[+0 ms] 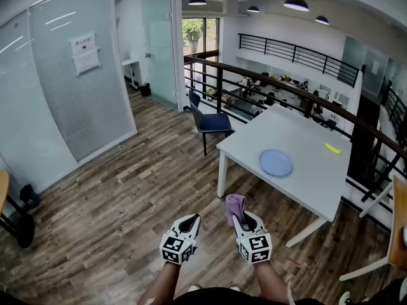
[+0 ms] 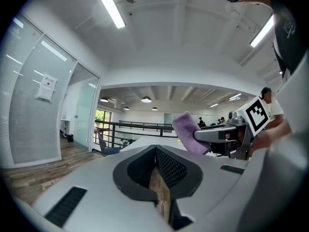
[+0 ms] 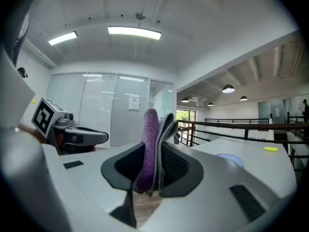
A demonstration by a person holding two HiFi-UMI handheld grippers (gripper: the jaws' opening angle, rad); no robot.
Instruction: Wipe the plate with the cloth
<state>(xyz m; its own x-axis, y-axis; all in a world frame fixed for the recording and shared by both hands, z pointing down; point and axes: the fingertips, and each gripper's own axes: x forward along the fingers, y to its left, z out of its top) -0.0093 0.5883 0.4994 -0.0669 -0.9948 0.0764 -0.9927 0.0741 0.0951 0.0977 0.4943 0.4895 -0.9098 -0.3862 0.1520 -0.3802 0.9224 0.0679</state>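
Note:
A pale blue plate [image 1: 276,162] lies on the white table [image 1: 299,138], well ahead of both grippers. My right gripper [image 1: 244,220] is shut on a folded purple cloth [image 1: 234,207], which stands up from between its jaws [image 3: 150,144]. The plate [image 3: 231,159] shows small at the right of the right gripper view. My left gripper [image 1: 189,223] is held beside the right one, over the wooden floor, shut with nothing in it. From the left gripper view, the cloth [image 2: 189,132] and the right gripper's marker cube [image 2: 256,112] show at the right.
A yellow object [image 1: 332,148] lies near the table's far right edge. A blue chair [image 1: 210,122] stands at the table's left corner. A black railing [image 1: 286,91] runs behind the table. Glass partition walls [image 1: 70,81] stand at the left. Wooden floor [image 1: 114,208] stretches between me and the table.

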